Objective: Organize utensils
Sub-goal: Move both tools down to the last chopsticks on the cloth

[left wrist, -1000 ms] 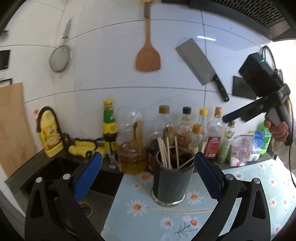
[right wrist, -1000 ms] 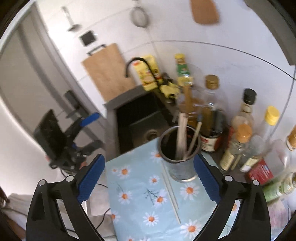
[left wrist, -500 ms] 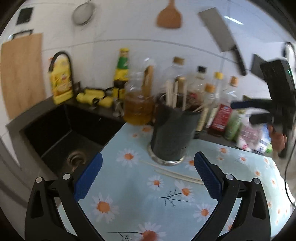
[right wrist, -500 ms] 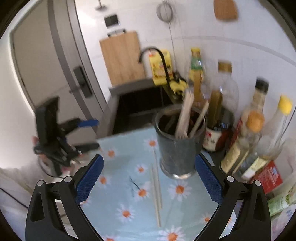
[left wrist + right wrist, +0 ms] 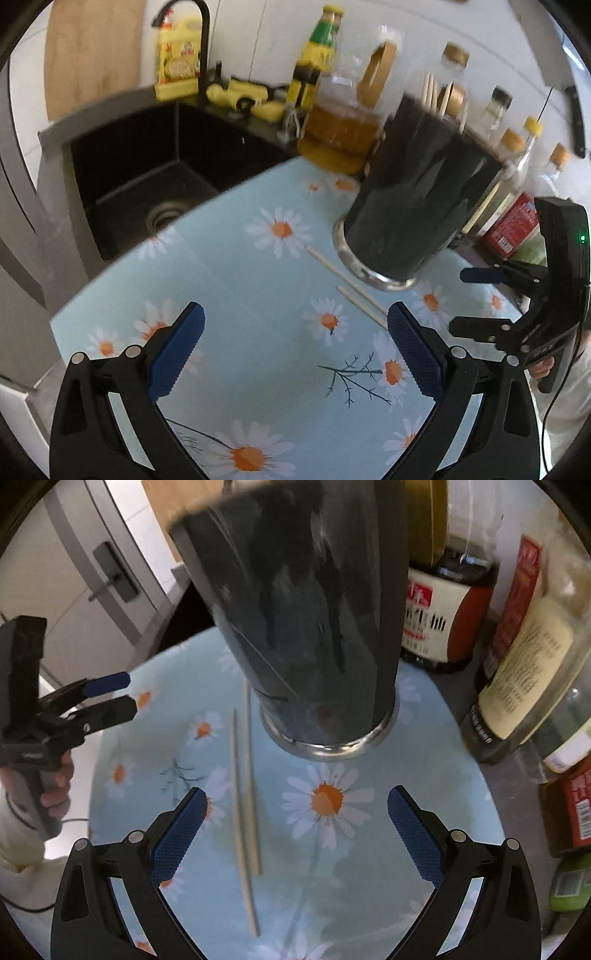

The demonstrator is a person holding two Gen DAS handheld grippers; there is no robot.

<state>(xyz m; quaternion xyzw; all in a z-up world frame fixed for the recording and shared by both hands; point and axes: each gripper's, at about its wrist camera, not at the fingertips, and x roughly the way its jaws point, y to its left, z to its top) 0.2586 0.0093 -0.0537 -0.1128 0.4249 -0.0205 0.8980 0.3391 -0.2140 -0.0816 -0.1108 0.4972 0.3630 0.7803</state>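
We have dropped both tongs, left and right, low over the daisy-print table, jaws wide and empty. The two pale wooden chopsticks lie just near the dark metal holder, ready for picking.

Print shows on the dark sauce bottle's white-and-red label just right of the utensil holder, but blur leaves no characters legible.

Two chopsticks side by side on the mat, just beside the holder, bottles behind.
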